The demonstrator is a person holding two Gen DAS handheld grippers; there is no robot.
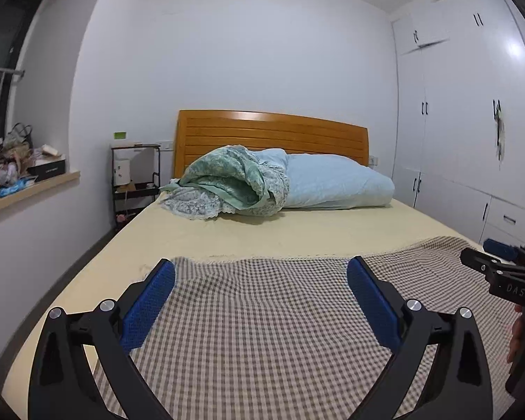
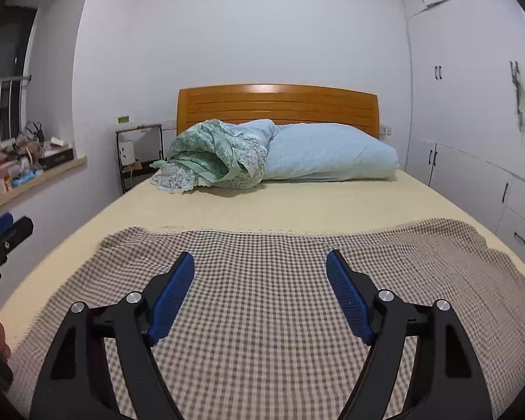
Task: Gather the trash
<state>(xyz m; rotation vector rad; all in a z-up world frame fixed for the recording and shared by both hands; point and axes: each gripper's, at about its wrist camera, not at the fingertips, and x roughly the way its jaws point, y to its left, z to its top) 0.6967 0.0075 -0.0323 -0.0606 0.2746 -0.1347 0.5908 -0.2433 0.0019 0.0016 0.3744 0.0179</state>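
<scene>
Both grippers hang side by side above the foot of the bed [image 2: 297, 206], pointing toward the headboard [image 2: 278, 105]; the left gripper [image 1: 260, 290] has its blue-padded jaws spread wide with nothing between them, and the right gripper [image 2: 260, 280] likewise stands wide apart and empty; each shows at the edge of the other's view, held by a hand. Beneath them lies a checked blanket [image 2: 262, 315] spread over the lower part of the yellow sheet, and near the headboard sit a light blue folded quilt [image 2: 332, 157] and a crumpled green floral cover [image 2: 213, 157] touching it. No trash shows anywhere on the bed, and no bin or bag to receive it appears in either view; so where the task's thing is cannot be told from these pictures. The only clutter in sight is on the window ledge [image 1: 35, 185] at the left, where bags, boxes and wrappers are heaped, but whether any of that counts as trash is too small to judge; the small shelf [image 1: 136, 175] beside the bed holds a few items that look kept rather than discarded. This scene fits two stages equally: a bed with the litter already carried off, or a search with both grippers ready and the trash lying somewhere out of frame; nothing here settles which.
</scene>
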